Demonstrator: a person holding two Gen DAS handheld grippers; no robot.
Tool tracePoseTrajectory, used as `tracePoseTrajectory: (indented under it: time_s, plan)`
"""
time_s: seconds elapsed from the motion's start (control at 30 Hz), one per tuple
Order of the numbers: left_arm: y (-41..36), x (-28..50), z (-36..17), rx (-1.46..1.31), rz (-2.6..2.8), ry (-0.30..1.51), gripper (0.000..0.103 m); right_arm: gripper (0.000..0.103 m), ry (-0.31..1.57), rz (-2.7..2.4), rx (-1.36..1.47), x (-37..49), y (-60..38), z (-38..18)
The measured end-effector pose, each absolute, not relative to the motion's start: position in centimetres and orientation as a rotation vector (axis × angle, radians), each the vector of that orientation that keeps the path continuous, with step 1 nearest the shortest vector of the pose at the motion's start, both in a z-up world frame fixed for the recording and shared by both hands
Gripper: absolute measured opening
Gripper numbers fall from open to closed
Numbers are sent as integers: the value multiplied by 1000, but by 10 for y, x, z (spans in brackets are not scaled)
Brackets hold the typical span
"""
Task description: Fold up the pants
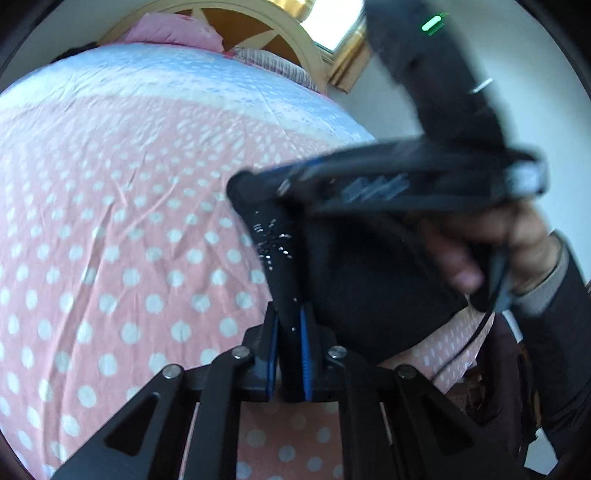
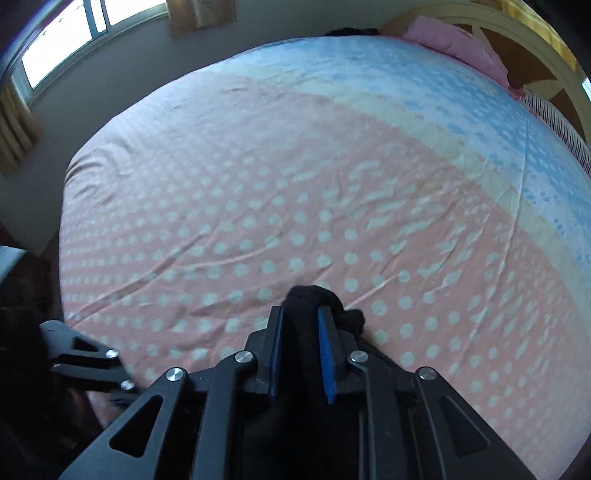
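Bedsheet (image 2: pixel 258 206): pink with white polka dots, then a pale yellow band, then light blue with white dots. Pants (image 1: pixel 354 280): black, with small silvery specks. Pillow (image 2: pixel 458 48): pink. Headboard (image 1: pixel 258 33): cream frame, brown panels. Curtain (image 2: pixel 18 125): tan. Gripper pads (image 2: pixel 327 358): blue.

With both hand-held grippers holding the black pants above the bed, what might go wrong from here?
1. The right hand-held gripper pinches only a bunched edge of the black fabric pants; it may slip out.
2. The left hand-held gripper sits close to the right one, so they could collide.
3. The pants may land crumpled on the pink polka-dot bedsheet.
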State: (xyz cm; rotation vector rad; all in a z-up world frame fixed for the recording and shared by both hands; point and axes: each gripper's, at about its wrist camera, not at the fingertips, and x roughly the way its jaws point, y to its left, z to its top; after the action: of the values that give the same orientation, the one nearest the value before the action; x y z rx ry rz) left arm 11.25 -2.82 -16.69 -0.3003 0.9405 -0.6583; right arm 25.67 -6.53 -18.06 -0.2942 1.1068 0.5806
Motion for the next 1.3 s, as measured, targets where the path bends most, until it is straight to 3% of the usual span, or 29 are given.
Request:
tracePoseTrajectory:
  time_s: [0.07, 0.2, 0.3, 0.37, 0.6, 0.67, 0.97, 1.03, 1.07, 1.3]
  plan:
    - [-28, 109, -166, -298, -658, 930, 15, 21, 1081, 589, -229, 255, -74, -177]
    - [-29, 109, -162, -272, -638, 916, 26, 47, 1036, 554, -159, 240, -99, -156]
    - [-26, 109, -150, -250, -555, 842, 57, 47, 958, 511, -81, 207, -128, -134]
    - [-22, 108, -140, -228, -515, 782, 68, 47, 917, 475, -53, 181, -146, -123]
    - [-33, 126, -128, -200, -515, 763, 69, 47, 848, 200, 198, 119, -283, -111]
    - [-35, 128, -127, -175, -516, 756, 74, 47, 874, 160, 280, 113, -309, -123]
    - [-59, 144, -128, -40, -497, 761, 83, 47, 901, 140, 343, 114, -317, -157]
    - [-61, 152, -132, -22, -474, 771, 84, 38, 900, 139, 335, 113, -317, -159]
    - [-61, 155, -133, -22, -466, 779, 84, 25, 898, 141, 331, 110, -318, -159]
    - [-61, 165, -130, -54, -458, 787, 84, 14, 842, 170, 394, 85, -332, -151]
